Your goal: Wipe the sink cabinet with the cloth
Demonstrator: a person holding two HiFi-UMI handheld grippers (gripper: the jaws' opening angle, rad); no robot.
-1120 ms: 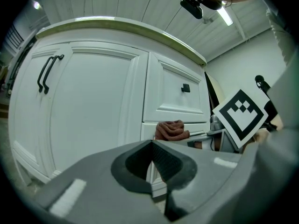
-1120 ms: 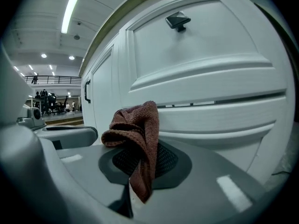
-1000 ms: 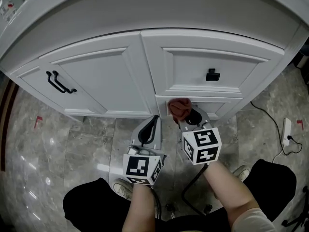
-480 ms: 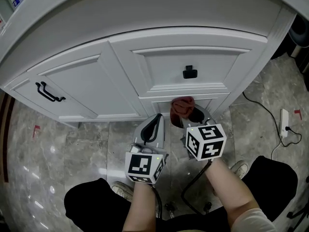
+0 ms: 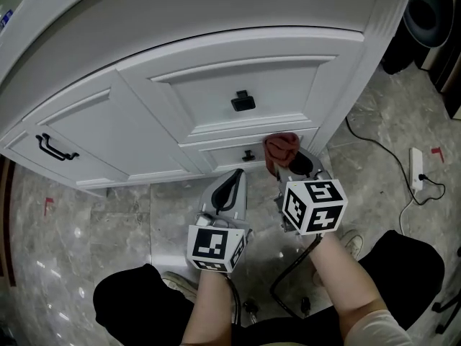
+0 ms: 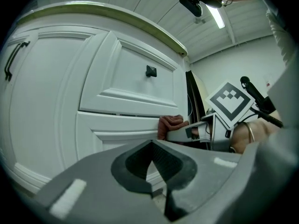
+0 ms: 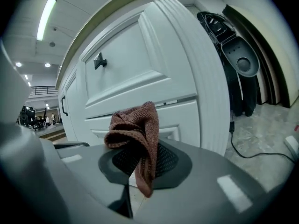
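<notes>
The white sink cabinet (image 5: 216, 92) curves across the head view, with an upper drawer bearing a black knob (image 5: 243, 101) and a low drawer below it. My right gripper (image 5: 288, 163) is shut on a bunched reddish-brown cloth (image 5: 281, 150), (image 7: 135, 134), held against the right end of the low drawer front near the cabinet's corner post. The cloth (image 6: 170, 125) also shows in the left gripper view. My left gripper (image 5: 229, 192) is shut and holds nothing, hovering low in front of the cabinet base, left of the right gripper.
A cabinet door with a black bar handle (image 5: 56, 148) lies to the left. A black cable and white power strip (image 5: 415, 169) lie on the marble floor at right. A dark object (image 7: 233, 55) leans beside the cabinet's right end. The person's knees are below.
The cloth and right gripper have slid right along the low drawer front toward the cabinet's corner; the view shifted the same way. The left gripper stayed shut and low.
</notes>
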